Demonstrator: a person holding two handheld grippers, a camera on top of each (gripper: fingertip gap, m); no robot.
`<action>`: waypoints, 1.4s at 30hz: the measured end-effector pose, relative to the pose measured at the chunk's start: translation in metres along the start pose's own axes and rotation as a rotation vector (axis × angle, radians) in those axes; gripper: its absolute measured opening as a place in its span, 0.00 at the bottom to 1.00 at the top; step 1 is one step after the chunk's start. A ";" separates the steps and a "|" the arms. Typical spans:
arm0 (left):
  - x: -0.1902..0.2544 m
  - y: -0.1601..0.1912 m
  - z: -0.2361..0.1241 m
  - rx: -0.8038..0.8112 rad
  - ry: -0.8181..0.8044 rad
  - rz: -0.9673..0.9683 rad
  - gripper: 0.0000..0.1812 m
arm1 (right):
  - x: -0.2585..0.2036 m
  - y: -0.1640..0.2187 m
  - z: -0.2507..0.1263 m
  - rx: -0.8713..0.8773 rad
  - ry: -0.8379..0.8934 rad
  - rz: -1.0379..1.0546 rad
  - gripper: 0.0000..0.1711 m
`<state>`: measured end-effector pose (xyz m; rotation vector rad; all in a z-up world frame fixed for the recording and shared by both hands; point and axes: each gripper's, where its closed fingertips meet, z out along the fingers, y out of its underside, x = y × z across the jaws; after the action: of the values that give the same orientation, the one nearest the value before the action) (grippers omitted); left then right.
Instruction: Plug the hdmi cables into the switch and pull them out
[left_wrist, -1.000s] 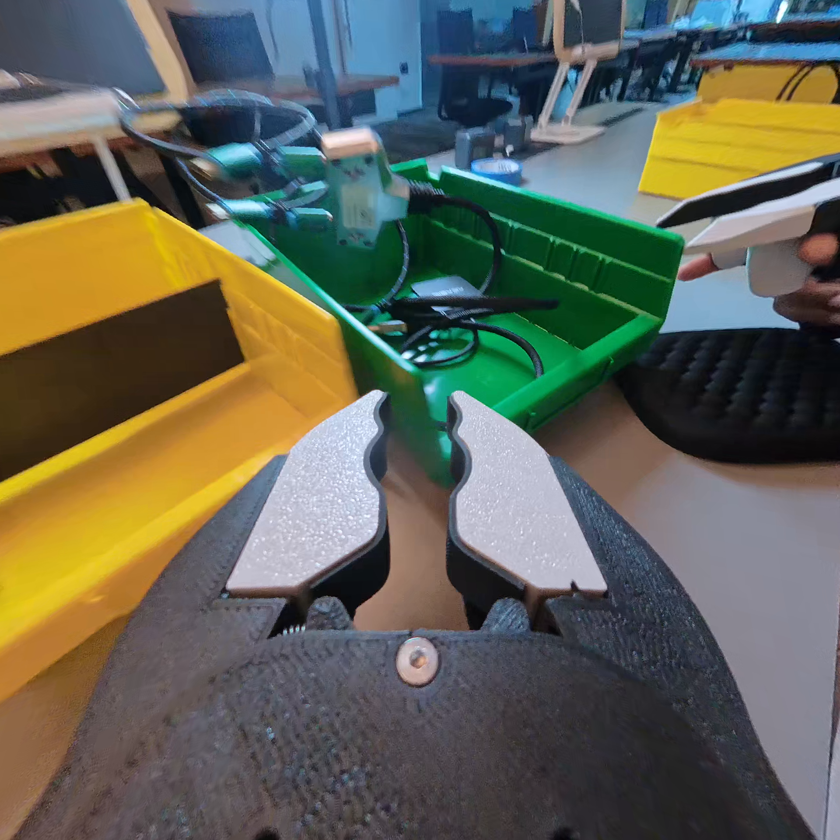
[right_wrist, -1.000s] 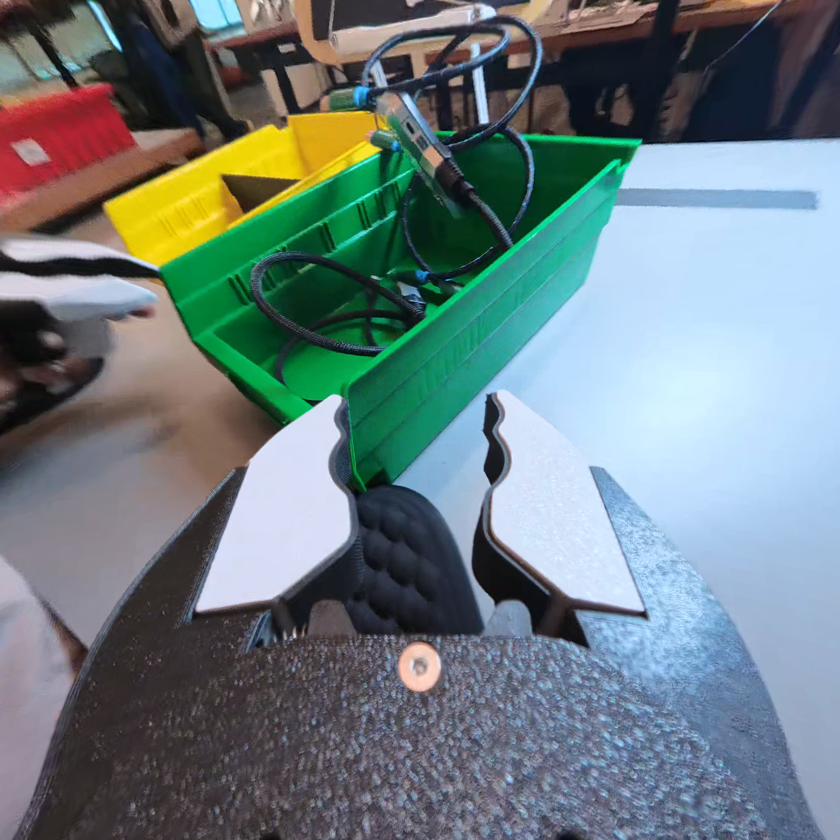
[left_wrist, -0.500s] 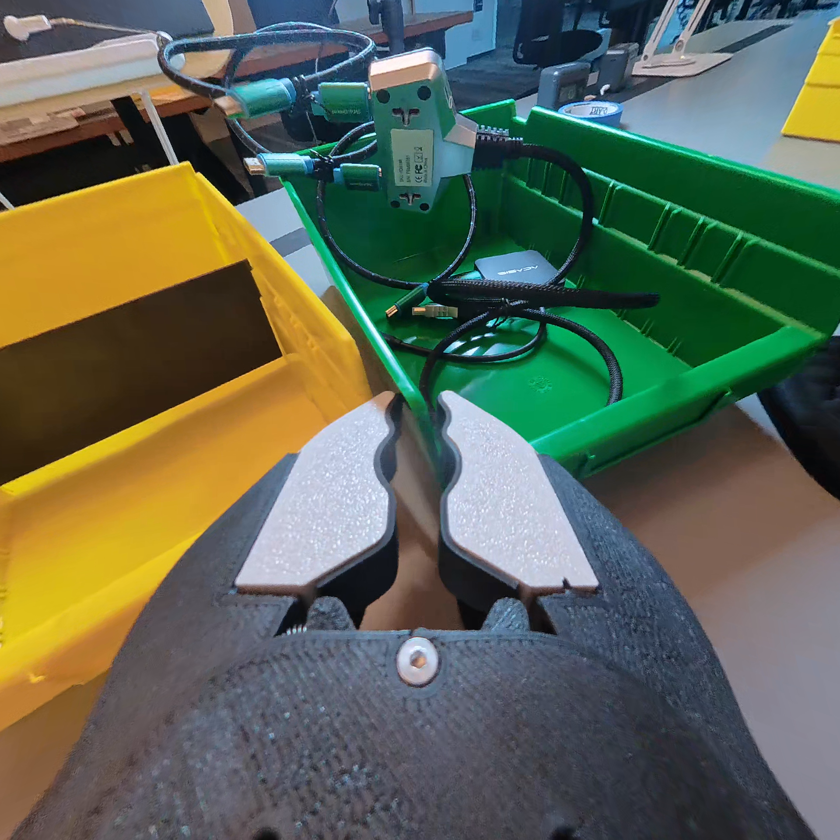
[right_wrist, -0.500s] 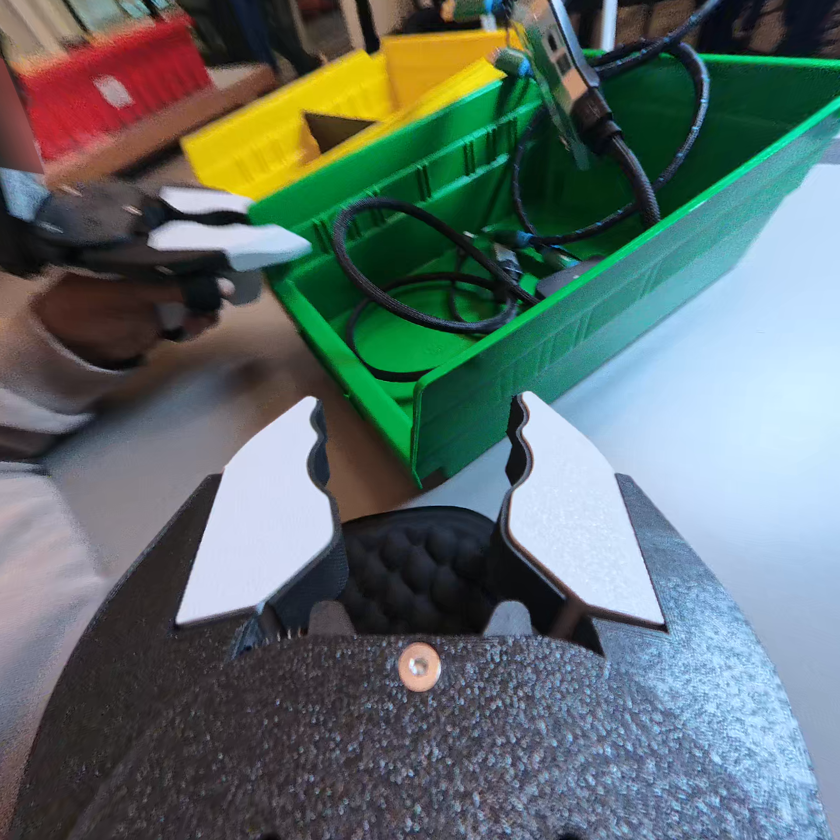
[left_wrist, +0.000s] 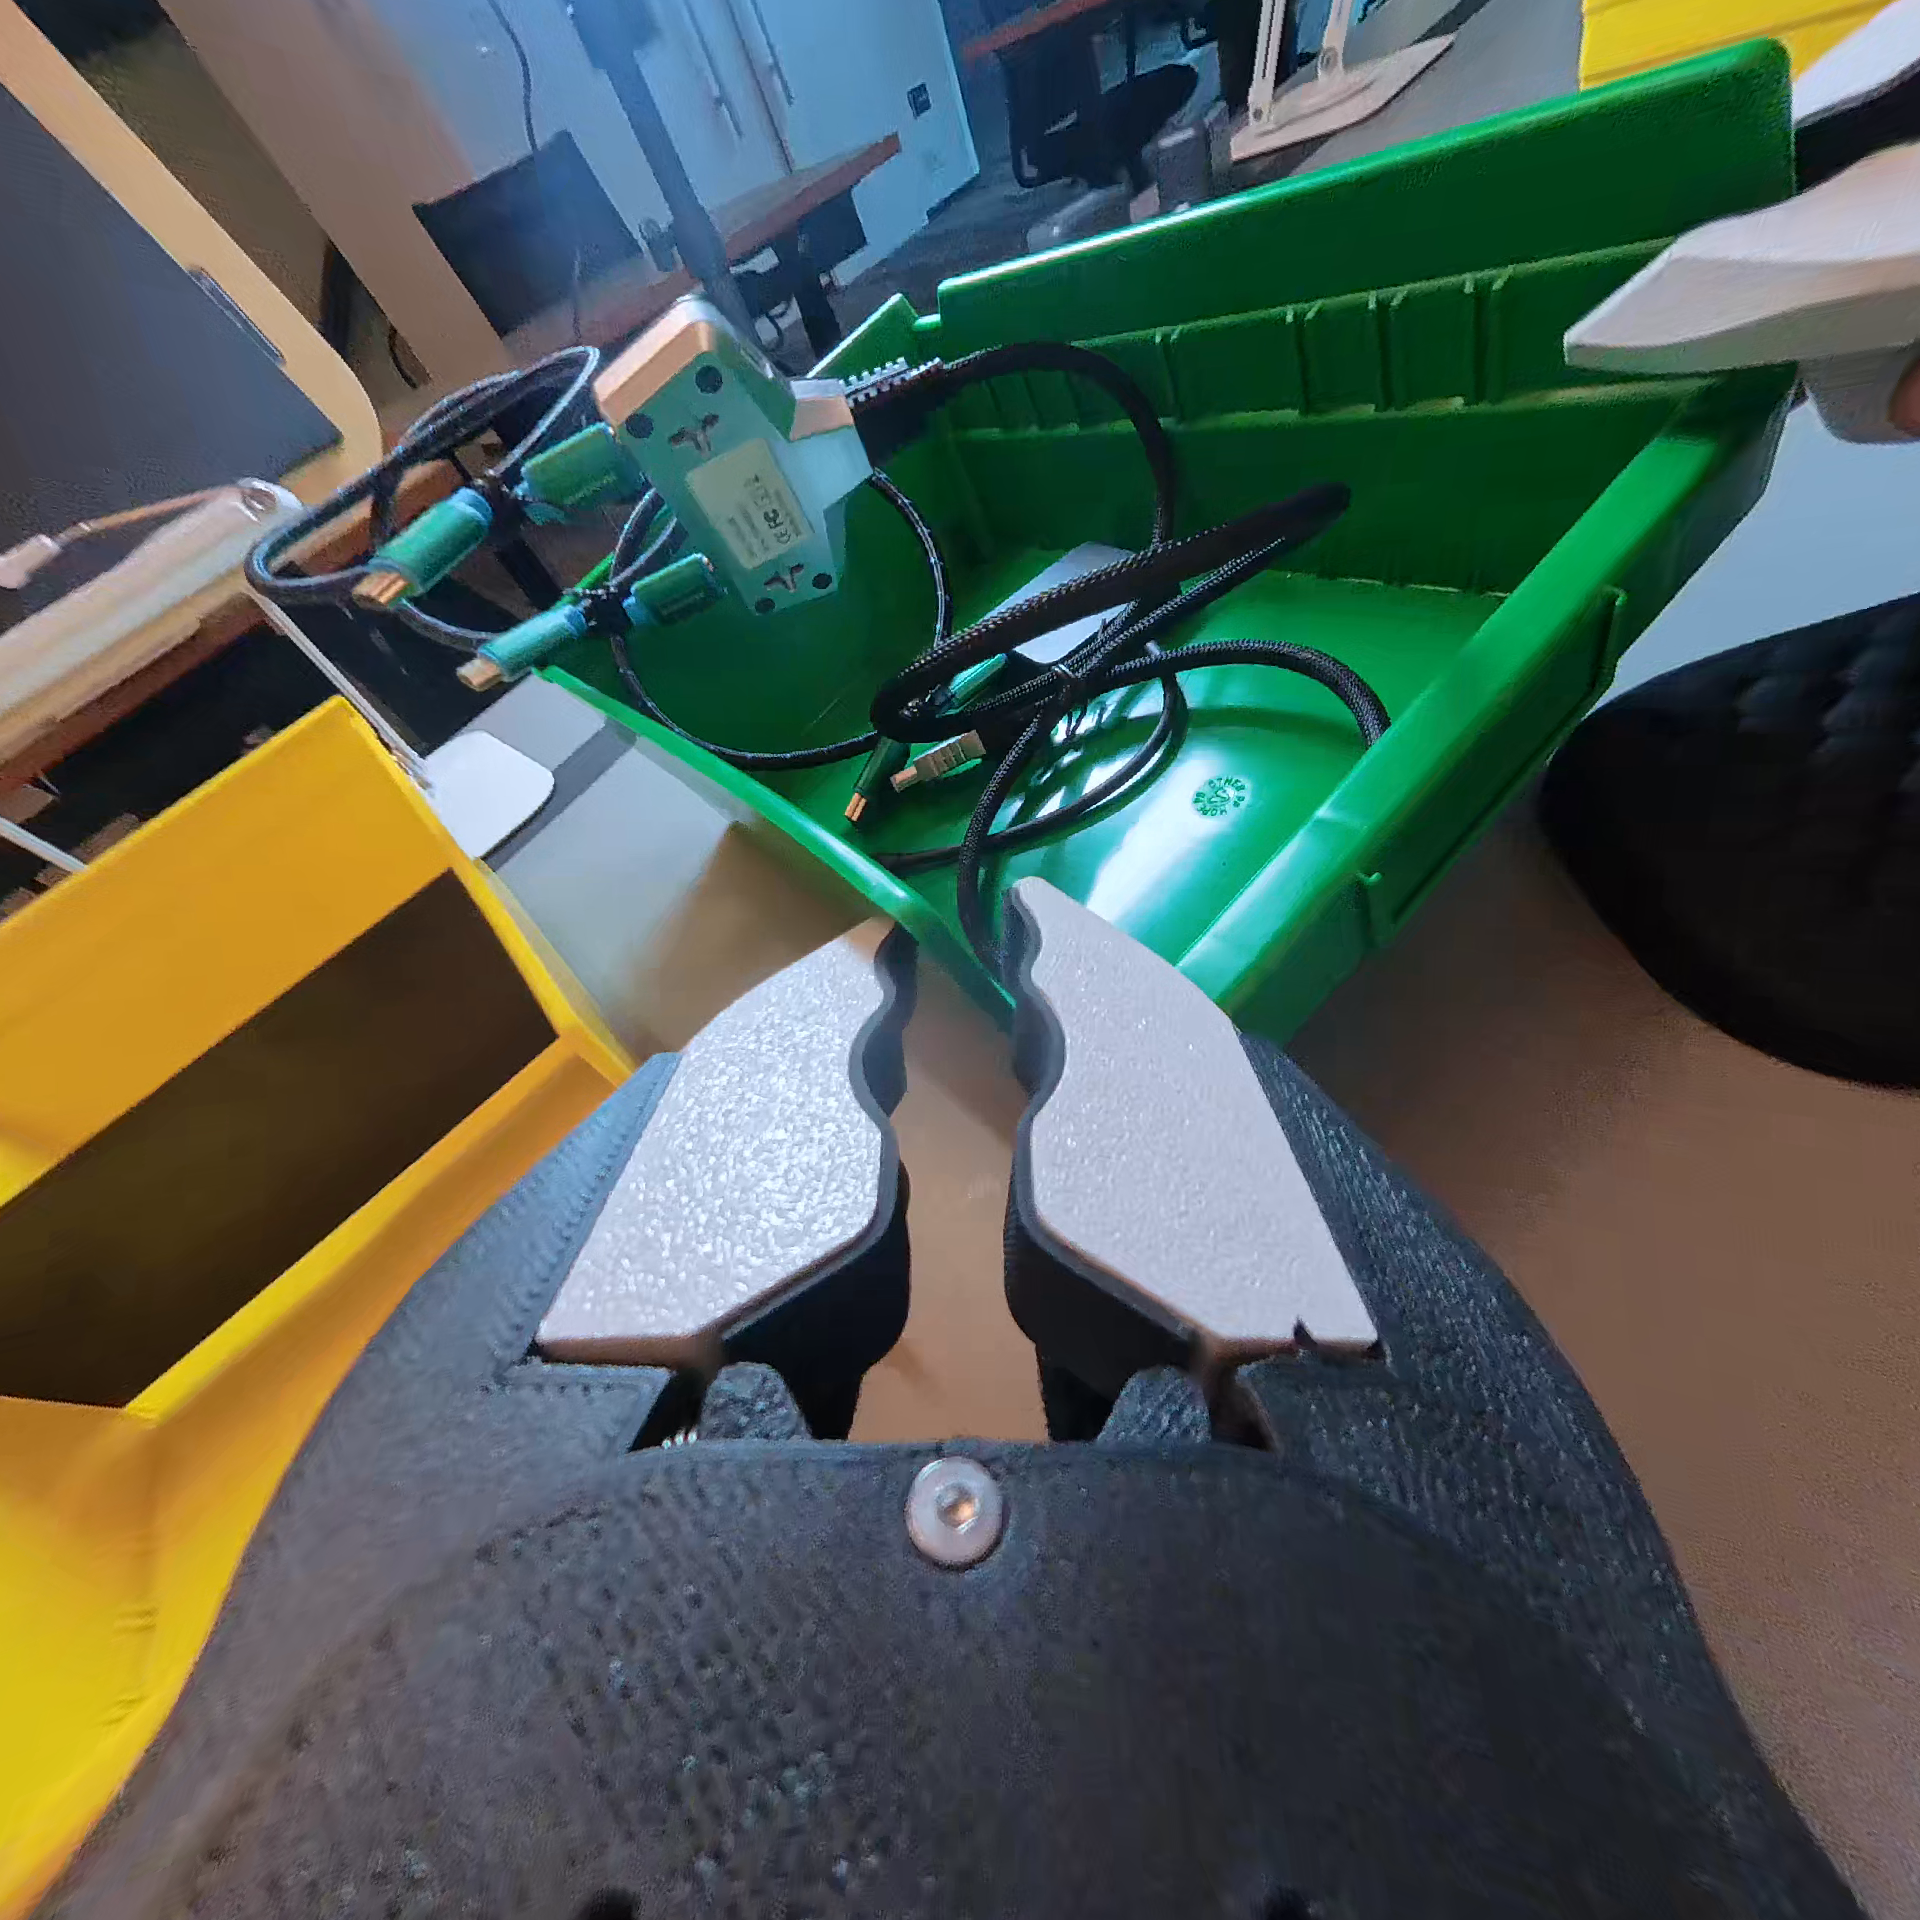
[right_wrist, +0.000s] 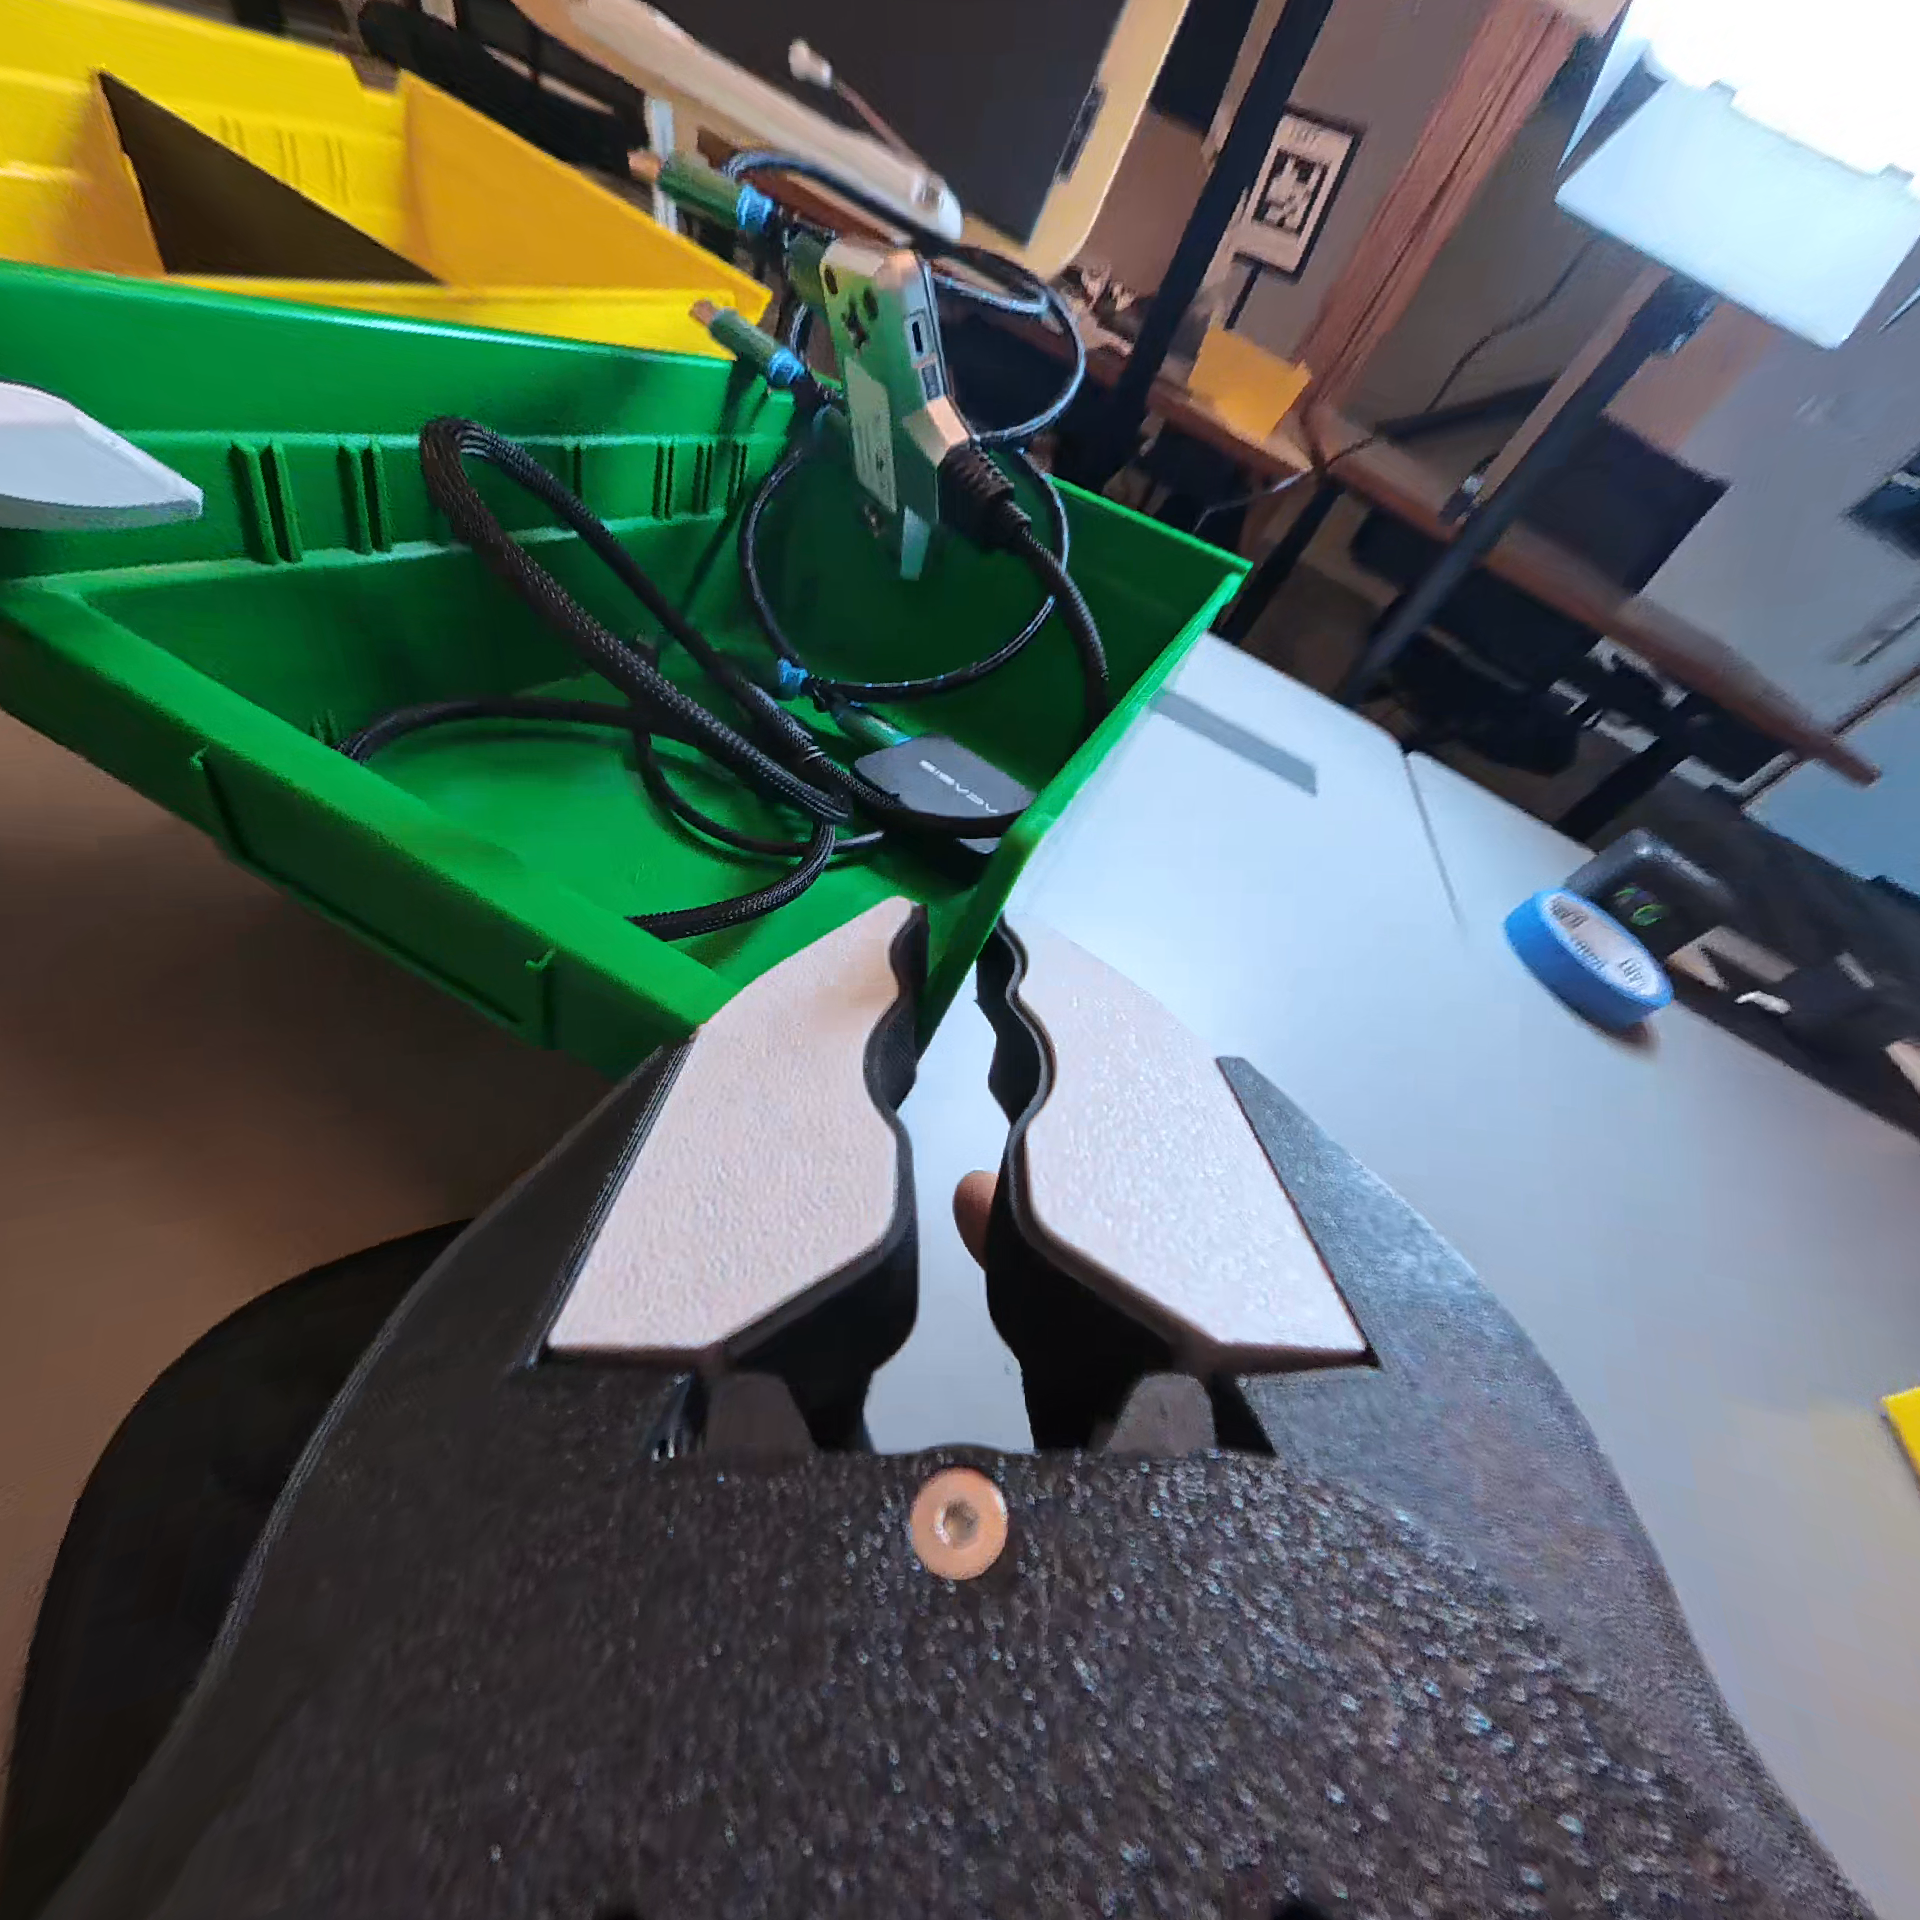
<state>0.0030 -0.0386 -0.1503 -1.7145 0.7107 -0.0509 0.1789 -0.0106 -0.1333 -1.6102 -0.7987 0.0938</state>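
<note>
Left gripper: jaws narrow, straddling the near-left corner wall of the green bin; whether the pads press it cannot be told.
Right gripper: jaws narrow, either side of the bin's near-right corner wall; contact unclear.
Green bin: centre of both views, tilted in each frame.
Switch: silver-green box, upper centre-left of the left wrist view, leaning at the bin's far end with its labelled face up; upper centre in the right wrist view.
HDMI cables: black braided loops on the bin floor; three green-shelled plugs show beside the switch, two gold-tipped plugs loose on the floor.
Second box: one dark flat device among the cables, near the bin's right wall.
In the way: cable loops lie across the bin floor between the jaws and the switch.
Around: one yellow bin at left, a black cushion at right, one blue tape roll on the table.
Change: a second ago both grippers were short of the bin and the right jaws stood wide; now both are at its corners and narrowed.
</note>
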 end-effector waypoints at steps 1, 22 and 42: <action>0.000 -0.005 -0.004 0.021 -0.004 -0.003 0.09 | 0.002 -0.007 -0.004 0.016 0.007 -0.012 0.05; -0.164 -0.070 -0.244 0.227 -0.557 0.115 0.06 | -0.150 -0.235 0.011 0.572 -0.283 -0.107 0.08; -0.217 0.139 -0.362 -0.149 -0.758 -0.036 0.08 | -0.389 -0.205 0.112 0.366 -0.797 -0.112 0.10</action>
<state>-0.3766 -0.2633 -0.1013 -1.7100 0.1172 0.6105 -0.2591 -0.1280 -0.1197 -1.1541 -1.3819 0.7917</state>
